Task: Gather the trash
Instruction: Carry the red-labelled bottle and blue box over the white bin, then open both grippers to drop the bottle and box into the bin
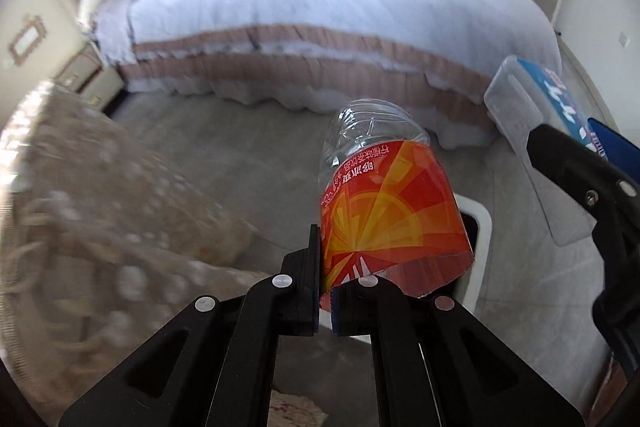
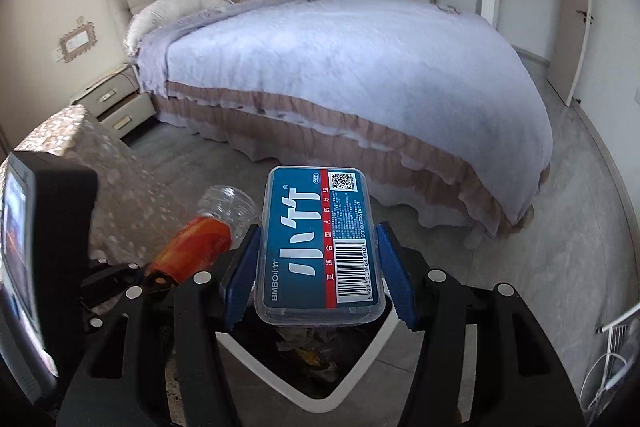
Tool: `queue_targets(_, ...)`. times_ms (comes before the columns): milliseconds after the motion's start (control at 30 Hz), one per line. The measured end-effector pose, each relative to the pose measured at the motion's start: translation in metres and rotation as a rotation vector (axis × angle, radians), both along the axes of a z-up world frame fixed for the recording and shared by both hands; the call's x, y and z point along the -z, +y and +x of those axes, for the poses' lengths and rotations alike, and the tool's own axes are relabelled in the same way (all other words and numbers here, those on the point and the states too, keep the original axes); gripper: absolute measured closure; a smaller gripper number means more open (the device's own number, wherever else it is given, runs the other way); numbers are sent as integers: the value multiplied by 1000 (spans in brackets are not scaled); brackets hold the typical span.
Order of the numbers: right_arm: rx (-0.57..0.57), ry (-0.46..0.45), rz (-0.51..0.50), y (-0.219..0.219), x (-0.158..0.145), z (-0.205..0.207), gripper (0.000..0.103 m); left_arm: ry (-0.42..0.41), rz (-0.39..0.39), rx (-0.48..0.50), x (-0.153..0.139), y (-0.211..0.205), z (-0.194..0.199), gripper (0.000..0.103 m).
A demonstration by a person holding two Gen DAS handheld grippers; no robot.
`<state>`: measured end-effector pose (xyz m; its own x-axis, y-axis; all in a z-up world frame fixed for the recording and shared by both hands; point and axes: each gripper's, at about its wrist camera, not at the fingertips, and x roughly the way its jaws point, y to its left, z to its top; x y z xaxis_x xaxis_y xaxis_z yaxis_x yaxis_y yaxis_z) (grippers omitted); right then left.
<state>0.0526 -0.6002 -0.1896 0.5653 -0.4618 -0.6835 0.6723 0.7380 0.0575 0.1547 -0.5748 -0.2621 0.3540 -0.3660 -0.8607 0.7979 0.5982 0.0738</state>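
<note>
My left gripper (image 1: pixel 326 291) is shut on an empty clear plastic bottle with an orange label (image 1: pixel 384 211), held upside-down-tilted above the floor. The bottle also shows in the right wrist view (image 2: pixel 208 231), left of centre. My right gripper (image 2: pixel 318 271) is shut on a clear plastic box with a blue label (image 2: pixel 318 239), held flat over a white trash bin (image 2: pixel 240 351) that has crumpled trash inside. The box shows at the right edge of the left wrist view (image 1: pixel 532 131). The bin's white rim (image 1: pixel 482 227) shows behind the bottle.
A large bed with a pale quilt (image 2: pixel 360 75) and pink skirt fills the back. A table with a lace cloth (image 2: pixel 100 163) stands at the left. A bedside cabinet (image 2: pixel 116 99) is by the headboard. Grey floor (image 2: pixel 560 247) lies to the right.
</note>
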Motion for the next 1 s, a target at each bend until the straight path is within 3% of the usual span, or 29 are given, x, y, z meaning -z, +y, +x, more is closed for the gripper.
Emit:
queue_targets(100,15,21,17,-10,12,-1,44,53,25,54,21,-15,-4,98)
queue_targets(167,21,35,27,-15,18,-1,44,102,33,80,37,-21,-5,84)
queue_targets(233,27,51,31,-18,24,1,44,132,32,85,52,-26,-2,4)
queue_targets(467,27,86,64,-24,39,5,44,58,76,88,64,-23,-6,5)
queue_targets(700,9,85,66,-23,41,14,44,-148,139,36,33,-11,1,5)
queue_targets(800,0,87,73,-22,44,19,44,-209,160,-17,21,-5,9,5)
queue_targets(900,-12,92,79,-20,46,24,44,-238,134,-79,8,5,16,5)
queue_targets(967,-27,100,88,-18,48,28,42,-257,133,-98,2,8,19,5)
queue_targets(1000,-25,99,92,-19,47,29,27,-280,135,-100,-1,9,18,5)
